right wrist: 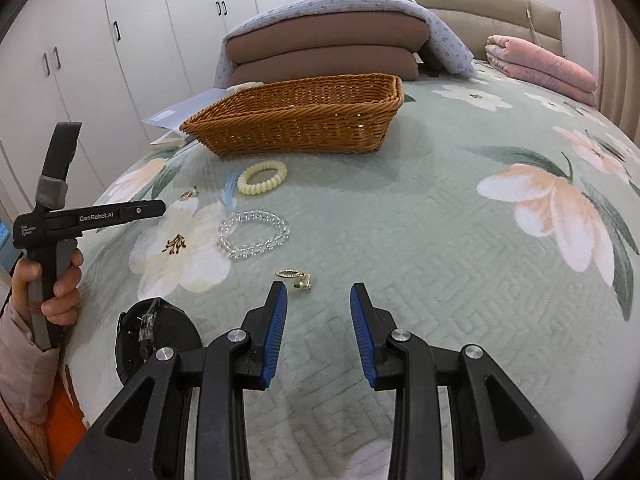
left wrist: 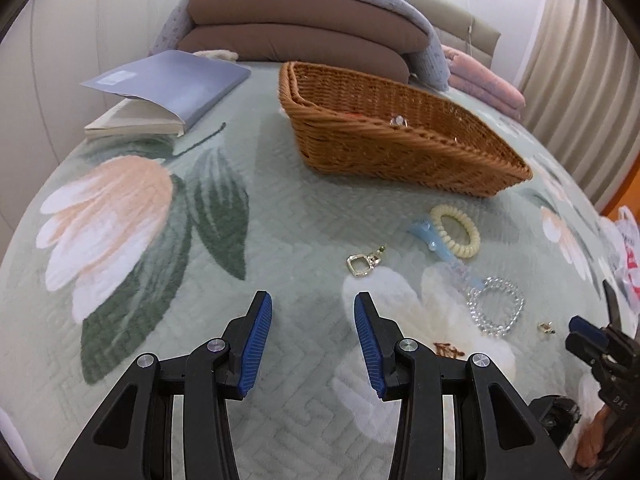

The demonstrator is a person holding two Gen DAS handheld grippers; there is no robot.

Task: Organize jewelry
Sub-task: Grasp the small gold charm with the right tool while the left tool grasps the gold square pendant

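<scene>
A brown wicker basket [left wrist: 400, 148] [right wrist: 304, 120] stands on the floral bedspread and holds a small shiny piece [left wrist: 398, 121]. In front of it lie a cream coil hair tie [left wrist: 456, 230] [right wrist: 262, 177], a blue hair clip [left wrist: 430, 236], a clear bead bracelet [left wrist: 496, 312] [right wrist: 253, 233], a gold square earring [left wrist: 362, 263] [right wrist: 189, 193] and a small gold earring [left wrist: 546, 327] [right wrist: 297, 278]. My left gripper [left wrist: 313, 304] is open and empty, just short of the square earring. My right gripper [right wrist: 319, 294] is open and empty, right behind the small gold earring.
An open blue book [left wrist: 168, 88] lies left of the basket. Brown cushions under a blue blanket [right wrist: 328, 46] and a pink folded blanket [right wrist: 540, 68] sit at the bed's head. White wardrobes stand on the left. A black round object [right wrist: 156, 340] lies at the bed's near edge.
</scene>
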